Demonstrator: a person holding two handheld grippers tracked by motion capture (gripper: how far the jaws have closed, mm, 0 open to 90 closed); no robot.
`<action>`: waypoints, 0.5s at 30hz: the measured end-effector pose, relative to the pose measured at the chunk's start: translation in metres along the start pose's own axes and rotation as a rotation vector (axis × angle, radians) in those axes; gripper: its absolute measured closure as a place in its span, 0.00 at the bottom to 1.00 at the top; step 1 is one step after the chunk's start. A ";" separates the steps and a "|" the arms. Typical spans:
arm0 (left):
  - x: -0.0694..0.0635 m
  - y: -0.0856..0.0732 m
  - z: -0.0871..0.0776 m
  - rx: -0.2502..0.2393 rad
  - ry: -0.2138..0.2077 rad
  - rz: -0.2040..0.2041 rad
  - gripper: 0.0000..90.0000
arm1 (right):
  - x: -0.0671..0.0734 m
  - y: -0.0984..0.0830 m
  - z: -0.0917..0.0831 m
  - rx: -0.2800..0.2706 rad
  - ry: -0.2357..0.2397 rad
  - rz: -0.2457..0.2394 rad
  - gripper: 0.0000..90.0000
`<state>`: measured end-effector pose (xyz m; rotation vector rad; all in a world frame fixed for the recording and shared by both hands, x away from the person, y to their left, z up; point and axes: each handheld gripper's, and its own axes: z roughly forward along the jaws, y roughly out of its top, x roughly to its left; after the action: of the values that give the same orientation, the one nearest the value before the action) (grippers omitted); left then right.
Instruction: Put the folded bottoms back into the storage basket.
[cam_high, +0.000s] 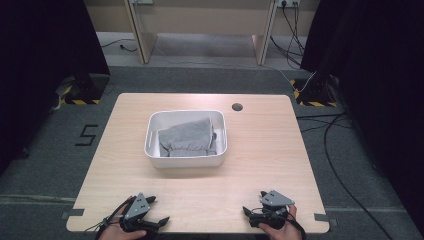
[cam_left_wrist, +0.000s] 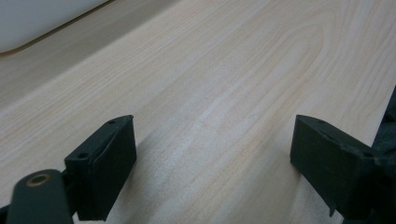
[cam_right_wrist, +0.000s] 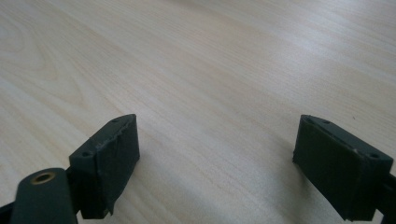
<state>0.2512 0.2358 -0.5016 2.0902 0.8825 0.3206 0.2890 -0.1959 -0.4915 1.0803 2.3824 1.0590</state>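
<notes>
Both my grippers, left (cam_high: 159, 212) and right (cam_high: 252, 214), sit spread, empty, at table (cam_high: 260, 150) near edge. Grey cloth (cam_high: 187, 136) in white bin (cam_high: 186, 161) lies straight ahead, centred btwn them; long axis runs crosswise, approx. equidistant.

Grey cloth (cam_high: 189, 137), folded, crumpled, lying inside white bin (cam_high: 152, 130), mid-table

**Lab-type recording setup, not a home**

Looks like a lab or test room. Light wood table (cam_high: 210, 200) stands alone on grey carpet floor (cam_high: 45, 150). Black curtains (cam_high: 45, 35) hang on both sides. Yellow-black hazard tape (cam_high: 80, 101) marks the stand feet at left and right. Loose cables (cam_high: 340, 165) run over the floor, plugs in a wall socket (cam_high: 287, 4) at the back. Number 5 (cam_high: 86, 135) taped on the carpet beside the table.
</notes>
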 end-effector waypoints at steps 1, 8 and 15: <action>0.000 -0.001 0.000 -0.004 -0.001 0.001 0.16 | -0.001 -0.001 0.000 -0.010 0.001 -0.006 0.17; 0.001 -0.001 0.000 -0.007 0.005 -0.006 0.15 | 0.001 -0.013 -0.004 -0.070 0.006 -0.006 0.17; 0.001 -0.001 0.000 -0.008 0.004 -0.002 0.15 | 0.002 -0.013 -0.005 -0.074 0.006 -0.005 0.17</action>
<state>0.2513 0.2376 -0.5025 2.0813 0.8849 0.3272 0.2784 -0.2030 -0.4982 1.0463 2.3296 1.1402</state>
